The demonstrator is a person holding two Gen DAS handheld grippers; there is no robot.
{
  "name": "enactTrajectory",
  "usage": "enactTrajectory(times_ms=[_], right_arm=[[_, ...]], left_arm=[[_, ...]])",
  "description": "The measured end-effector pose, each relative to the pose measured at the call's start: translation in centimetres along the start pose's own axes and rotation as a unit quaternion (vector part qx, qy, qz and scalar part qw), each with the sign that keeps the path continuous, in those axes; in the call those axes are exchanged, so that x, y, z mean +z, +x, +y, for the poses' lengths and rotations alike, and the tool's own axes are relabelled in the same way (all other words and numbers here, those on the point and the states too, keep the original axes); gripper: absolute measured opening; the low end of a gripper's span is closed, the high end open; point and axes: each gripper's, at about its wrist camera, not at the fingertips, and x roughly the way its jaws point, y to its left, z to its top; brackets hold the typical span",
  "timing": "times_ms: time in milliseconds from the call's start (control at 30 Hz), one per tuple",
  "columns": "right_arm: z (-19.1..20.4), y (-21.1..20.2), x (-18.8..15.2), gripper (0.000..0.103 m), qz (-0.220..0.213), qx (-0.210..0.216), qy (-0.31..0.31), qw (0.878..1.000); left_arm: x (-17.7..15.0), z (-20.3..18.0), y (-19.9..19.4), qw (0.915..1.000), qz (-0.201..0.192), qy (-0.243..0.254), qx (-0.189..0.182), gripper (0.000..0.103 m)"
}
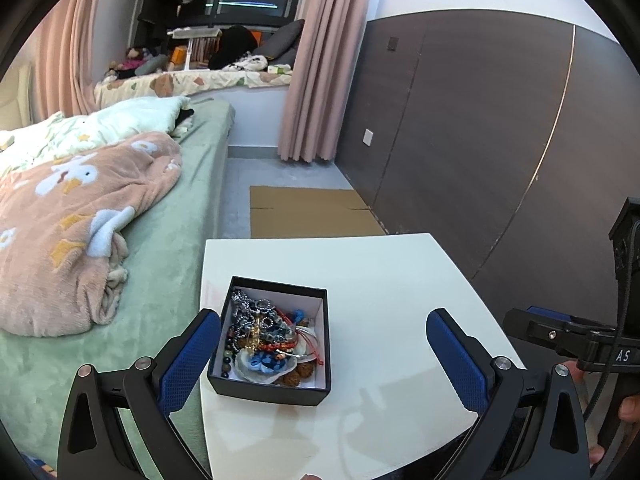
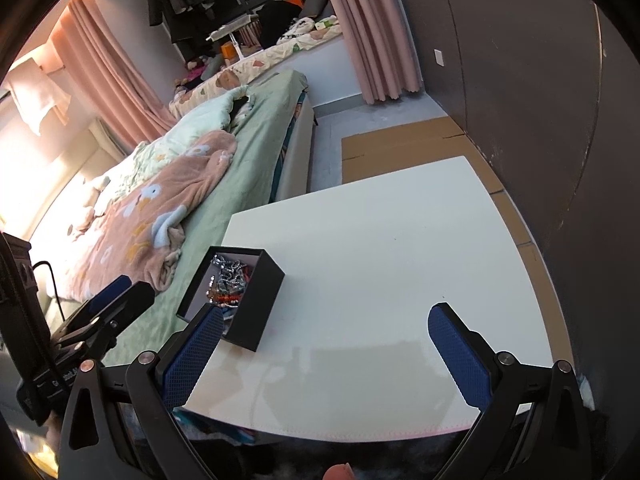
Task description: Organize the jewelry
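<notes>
A small black cardboard box [image 1: 269, 388] full of tangled bead bracelets and chains [image 1: 264, 332] sits on the near left part of the white square table [image 1: 380, 280]. The left gripper [image 1: 324, 356] and right gripper [image 2: 326, 356] both hover with fingers spread wide, holding nothing.

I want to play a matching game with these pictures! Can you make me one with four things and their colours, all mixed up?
Things:
1. jewelry box
2. table
3. blanket with ducks
4. curtain

Colours:
A. white
B. peach-orange
C. black outside
D. dusty pink

Pairs: 1-C, 2-A, 3-B, 4-D

The box sits on the table near the edge by the bed, full of tangled beads and bracelets. Both claws, left claw and right claw, are wide open and hold nothing.
</notes>
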Motion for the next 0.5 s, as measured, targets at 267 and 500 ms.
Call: enactTrajectory(times_ms=[267,500], right_arm=[[-0.2,-0.3,0.3,0.103,0.001,-0.004,0.005,1.000],[-0.2,-0.9,0.5,0.103,-0.005,-0.004,0.003,1.000]], left_arm=[[0.0,-0.1,-0.1,1.0000,-0.002,0.001,-0.001,0.102],[-0.1,-0.2,-0.3,1.0000,-0.005,0.002,0.001,0.103]])
